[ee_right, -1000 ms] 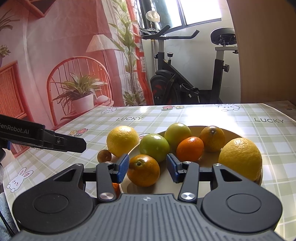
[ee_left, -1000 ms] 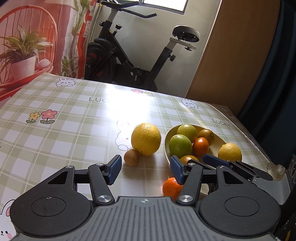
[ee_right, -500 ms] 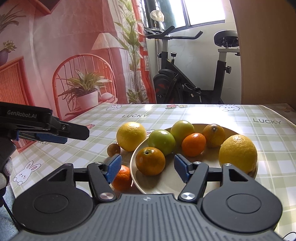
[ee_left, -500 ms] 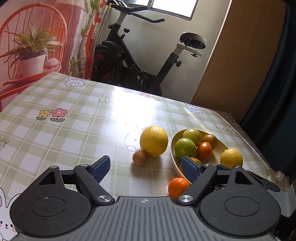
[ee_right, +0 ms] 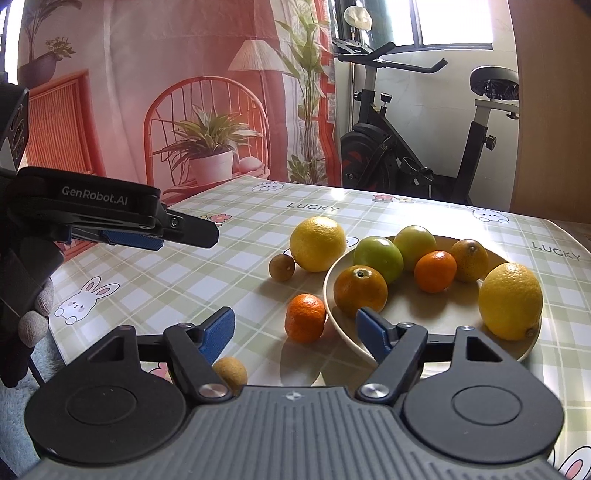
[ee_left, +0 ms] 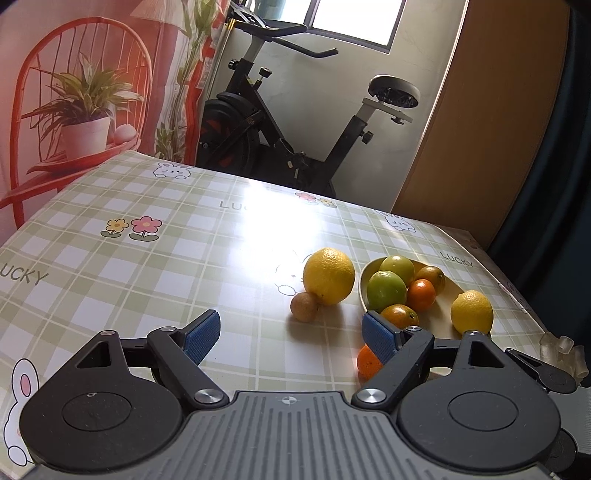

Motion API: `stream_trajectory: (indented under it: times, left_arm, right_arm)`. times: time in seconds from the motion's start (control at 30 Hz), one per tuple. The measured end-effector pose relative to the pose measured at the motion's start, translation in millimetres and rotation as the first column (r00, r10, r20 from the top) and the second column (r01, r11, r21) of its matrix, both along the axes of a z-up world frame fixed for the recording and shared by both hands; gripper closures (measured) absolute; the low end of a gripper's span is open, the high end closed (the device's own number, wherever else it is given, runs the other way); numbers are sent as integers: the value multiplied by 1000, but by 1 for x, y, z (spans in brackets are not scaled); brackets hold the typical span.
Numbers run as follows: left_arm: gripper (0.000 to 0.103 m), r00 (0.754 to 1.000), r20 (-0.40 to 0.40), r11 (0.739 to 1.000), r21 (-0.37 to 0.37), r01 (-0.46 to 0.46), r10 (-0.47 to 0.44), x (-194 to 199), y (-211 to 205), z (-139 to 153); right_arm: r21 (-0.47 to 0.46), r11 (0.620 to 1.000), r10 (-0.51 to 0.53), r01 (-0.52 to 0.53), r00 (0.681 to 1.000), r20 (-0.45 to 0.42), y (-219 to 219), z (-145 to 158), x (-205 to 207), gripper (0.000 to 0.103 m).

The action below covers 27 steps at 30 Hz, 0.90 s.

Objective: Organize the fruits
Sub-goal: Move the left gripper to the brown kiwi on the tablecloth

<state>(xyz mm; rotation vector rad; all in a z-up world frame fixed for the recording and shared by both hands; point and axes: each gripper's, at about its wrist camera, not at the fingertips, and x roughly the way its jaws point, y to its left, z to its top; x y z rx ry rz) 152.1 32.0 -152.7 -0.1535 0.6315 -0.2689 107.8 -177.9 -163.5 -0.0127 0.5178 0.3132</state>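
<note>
Cream plate (ee_right: 436, 317) is sitting right of centre, holding six citrus fruits | loose mandarin (ee_right: 306, 322) is lying just left of its rim | we are holding our right gripper (ee_right: 295, 328) and left gripper (ee_left: 291, 334) both spread wide, empty.

Nine fruits (ee_right: 317, 243) — six on one plate (ee_right: 436, 321) — three loose.

A lived-in room of a home.
An exercise bike (ee_left: 295, 122) is seen by the window (ee_left: 354, 18) beyond the surface's far edge; the surface (ee_left: 147, 266) is covered with a bunny-print checked cloth.
</note>
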Motion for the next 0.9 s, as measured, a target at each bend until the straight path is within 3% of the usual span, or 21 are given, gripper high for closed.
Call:
stream_trajectory:
  times: [0.37, 0.53, 0.73, 0.9]
  left_arm:
    - [20, 999, -25, 1000, -19, -23, 22, -9, 16, -6]
    - [25, 999, -27, 999, -28, -23, 22, -9, 15, -9]
    - [30, 998, 30, 998, 22, -50, 50, -12, 10, -12]
    - [30, 999, 33, 1000, 1, -30, 30, -7, 12, -10]
  right_arm:
    - [-61, 990, 119, -125, 988, -102, 30, -21, -3, 60]
    - [-41, 990, 127, -132, 985, -119, 28, -24, 0, 76]
    - [-42, 992, 115, -120, 987, -109, 22, -24, 4, 76]
    - [-37, 995, 89, -93, 991, -96, 15, -26, 9, 76]
